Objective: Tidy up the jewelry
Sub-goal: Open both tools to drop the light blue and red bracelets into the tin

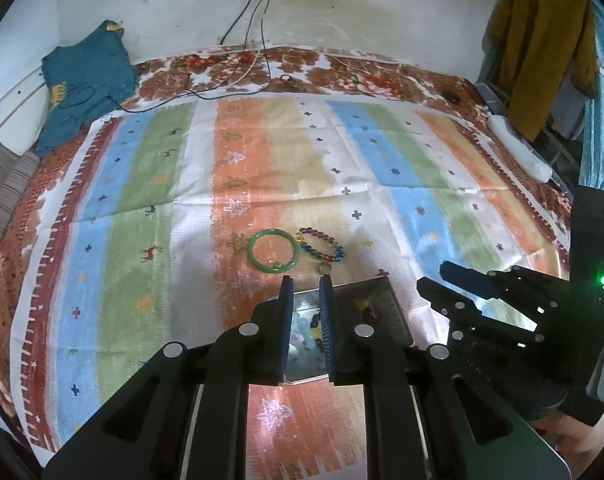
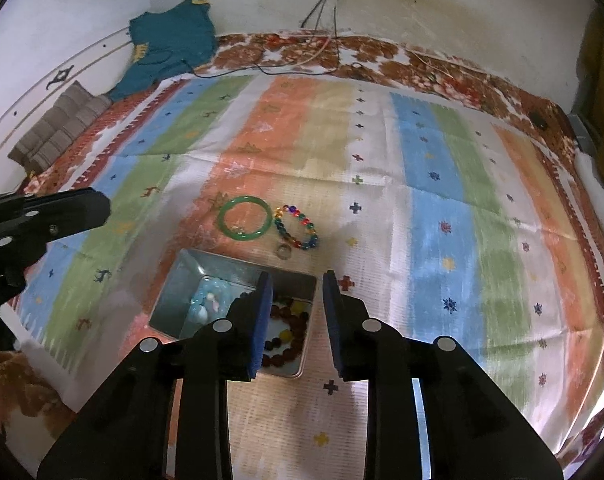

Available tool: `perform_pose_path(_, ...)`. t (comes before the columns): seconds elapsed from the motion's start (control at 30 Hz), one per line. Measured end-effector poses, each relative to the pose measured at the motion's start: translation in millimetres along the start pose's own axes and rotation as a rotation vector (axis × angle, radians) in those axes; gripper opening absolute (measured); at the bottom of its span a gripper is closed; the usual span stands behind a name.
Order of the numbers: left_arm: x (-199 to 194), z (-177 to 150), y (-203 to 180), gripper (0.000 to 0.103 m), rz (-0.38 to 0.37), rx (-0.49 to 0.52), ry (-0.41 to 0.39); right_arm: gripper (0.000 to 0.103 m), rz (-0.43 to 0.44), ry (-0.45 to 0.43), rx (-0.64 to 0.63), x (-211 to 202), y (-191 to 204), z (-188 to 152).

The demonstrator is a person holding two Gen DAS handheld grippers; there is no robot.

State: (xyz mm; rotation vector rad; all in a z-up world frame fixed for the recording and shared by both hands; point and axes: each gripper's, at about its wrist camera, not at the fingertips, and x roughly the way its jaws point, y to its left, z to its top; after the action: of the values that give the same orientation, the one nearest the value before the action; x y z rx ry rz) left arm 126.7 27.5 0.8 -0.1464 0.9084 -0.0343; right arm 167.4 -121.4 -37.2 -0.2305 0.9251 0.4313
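Observation:
A green bangle (image 1: 273,250) (image 2: 246,217), a multicoloured bead bracelet (image 1: 321,245) (image 2: 297,227) and a small ring (image 1: 324,267) (image 2: 284,251) lie on the striped cloth. A metal tin (image 1: 385,312) (image 2: 174,300) nearer to me holds pale blue beads (image 2: 206,300) and dark red and yellow beads (image 2: 290,328). My left gripper (image 1: 306,286) hovers over the tin, jaws a little apart and empty. My right gripper (image 2: 298,280) is open and empty over the tin's right edge. The right gripper also shows in the left wrist view (image 1: 457,280).
The striped cloth (image 1: 162,220) (image 2: 441,220) covers a floral bed. A teal shirt (image 1: 86,80) (image 2: 170,44), cables (image 1: 258,20) and folded grey fabric (image 1: 6,196) lie at the back and left. Clothes (image 1: 541,48) hang at the right.

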Motion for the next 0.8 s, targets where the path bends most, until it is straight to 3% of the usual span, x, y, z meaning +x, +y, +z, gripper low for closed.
perform_pose_path(0.37,12,4,14,0.033,0.038,-0.037,0.023,0.052,-0.011,0.027,0.029,11,-8,7)
perform_pose_path(0.8,47,28,28,0.044,0.112,-0.034,0.066,0.065,-0.010,0.088,0.091,44,-27,29)
